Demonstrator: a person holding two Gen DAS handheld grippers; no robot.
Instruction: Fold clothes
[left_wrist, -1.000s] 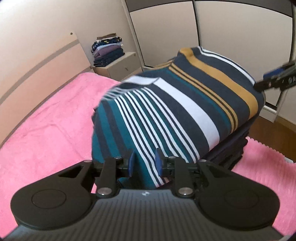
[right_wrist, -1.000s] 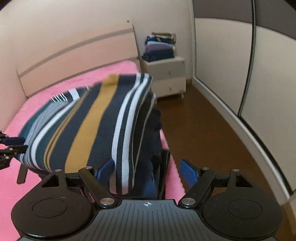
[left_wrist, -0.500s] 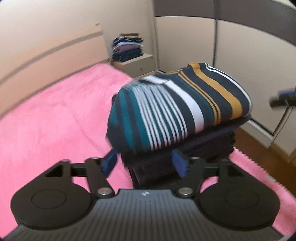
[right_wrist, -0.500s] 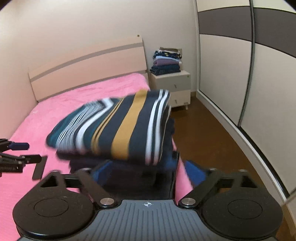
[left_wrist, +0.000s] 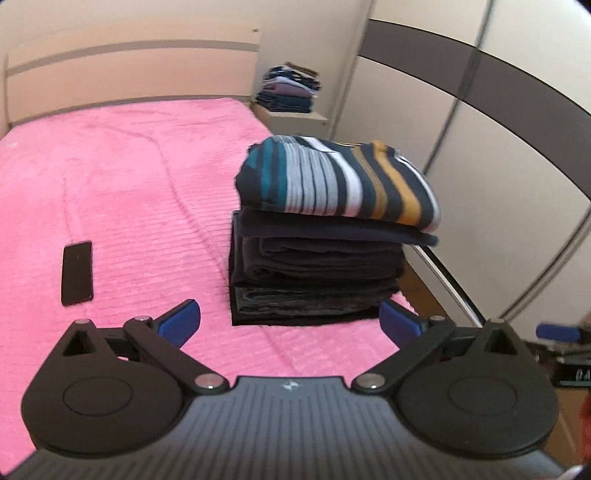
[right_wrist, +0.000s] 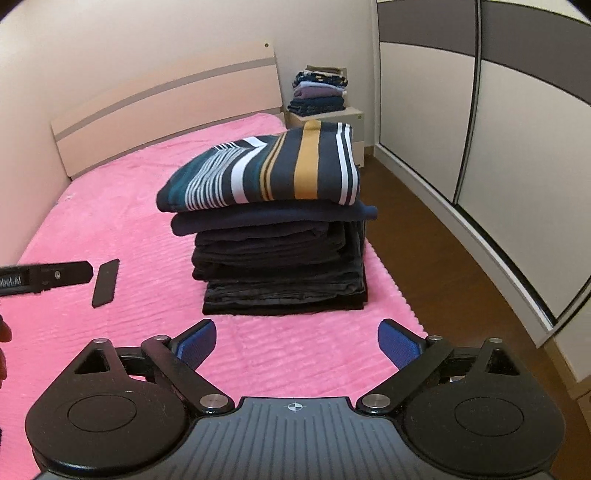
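- Left gripper (left_wrist: 290, 325): jaws have just been opening and stand wide, nothing between the blue pads; only pink blanket shows in the gap.
- Right gripper (right_wrist: 295, 341): jaws have just been opening too, wide apart and empty, short of the stack.
- Striped sweater (right_wrist: 266, 170), folded, lies on top of the stack of dark clothes (right_wrist: 284, 266) at the centre of the right wrist view; in the left wrist view the same sweater (left_wrist: 340, 181) sits right of centre.
- Hidden or unclear: the dark layers blur together, so a count is not possible. The left wrist view is motion-smeared. The other gripper is cut off at the frame edge in each view.
- Textures: the blanket (right_wrist: 110, 206) is ribbed pink plush with shallow creases; the sweater is a soft knit with teal, white, navy and mustard bands; the stack is a squarish block with the sweater overhanging it.
- A flat black phone (right_wrist: 106, 282) lies left of the stack, well apart from it.
- Edges: the stack sits near the right edge of the bed, with brown floor (right_wrist: 424, 240) and wardrobe doors (right_wrist: 517, 166) beyond. Open blanket lies to the left and in front.
- A second folded pile (right_wrist: 319, 90) rests on a nightstand (right_wrist: 351, 125) in the upper centre.
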